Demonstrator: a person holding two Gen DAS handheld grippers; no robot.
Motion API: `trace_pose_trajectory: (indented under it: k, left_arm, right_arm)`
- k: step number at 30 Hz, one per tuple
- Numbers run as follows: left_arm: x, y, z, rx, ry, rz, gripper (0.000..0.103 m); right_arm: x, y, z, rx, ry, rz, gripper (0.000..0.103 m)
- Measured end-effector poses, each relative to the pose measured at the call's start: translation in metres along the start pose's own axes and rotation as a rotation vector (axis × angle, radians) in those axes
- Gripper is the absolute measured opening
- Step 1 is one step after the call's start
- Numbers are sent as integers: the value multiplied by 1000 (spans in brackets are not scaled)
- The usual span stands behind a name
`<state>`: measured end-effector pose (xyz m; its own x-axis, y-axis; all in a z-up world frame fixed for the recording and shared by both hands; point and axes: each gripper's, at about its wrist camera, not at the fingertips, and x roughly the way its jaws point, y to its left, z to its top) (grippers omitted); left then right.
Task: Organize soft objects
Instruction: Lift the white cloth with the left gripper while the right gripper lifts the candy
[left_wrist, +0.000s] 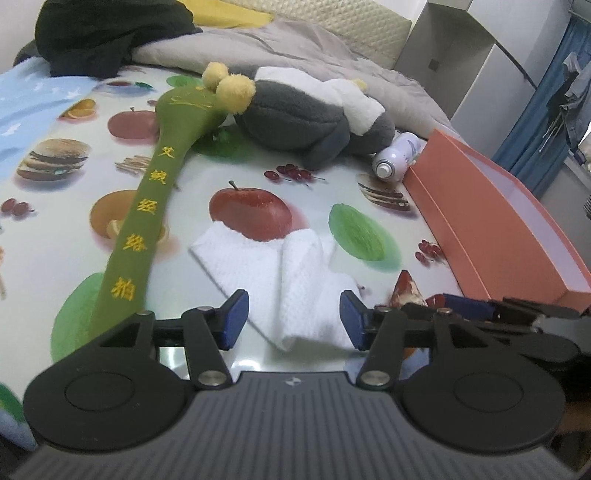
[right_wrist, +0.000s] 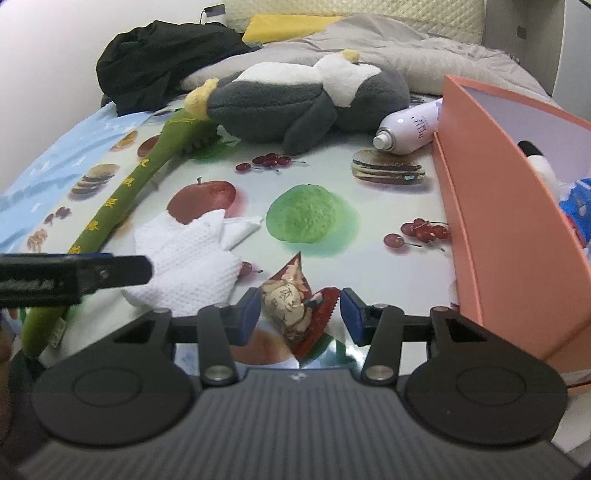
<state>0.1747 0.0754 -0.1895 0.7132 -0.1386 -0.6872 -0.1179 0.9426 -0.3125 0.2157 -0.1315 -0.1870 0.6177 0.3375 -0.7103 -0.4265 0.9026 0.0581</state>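
Left tool (left_wrist: 293, 319): jaws spread wide, blue pads either side of the near end of a white waffle-weave cloth (left_wrist: 291, 280), not closed on it. Cloth lay crumpled on the fruit-print cover (left_wrist: 314, 192) of the bed.

Right tool (right_wrist: 299, 312): jaws also spread, straddling a red-and-beige snack packet (right_wrist: 295, 308); pads stood clear of it on both sides. The left tool's finger showed in the right wrist view as a dark bar (right_wrist: 74, 277) over the cloth's near-left edge.

Just left of the cloth, a long green plush massage stick (left_wrist: 144, 218) with yellow embroidered characters ran away from the camera, its head ending in two yellow pompoms (left_wrist: 229, 83). The pompoms touched a grey-and-white plush toy (left_wrist: 306, 118) lying on its side farther back. A white spray bottle (right_wrist: 406, 129) lay on its side between that toy and an orange box (right_wrist: 491, 206), open-topped, at the right edge of the bed. Inside the box: a black-and-white plush (right_wrist: 541, 166) and something blue (right_wrist: 578, 210), only partly visible.

Behind: grey quilt (left_wrist: 295, 48), black garment (right_wrist: 162, 59), yellow pillow (right_wrist: 288, 24).
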Motion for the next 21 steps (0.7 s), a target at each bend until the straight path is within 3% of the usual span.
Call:
trace_pose_trajectory:
  k: [10, 13, 21]
  left_arm:
    - [36, 1, 4, 47, 48, 28, 60]
    - [38, -1, 3, 50, 57, 20, 58]
    - [39, -6, -1, 35, 73, 17, 15]
  right_arm:
    - [12, -4, -1, 31, 43, 54, 49]
    - [14, -4, -3, 47, 54, 61, 41]
    - [13, -3, -2, 73, 48, 61, 37]
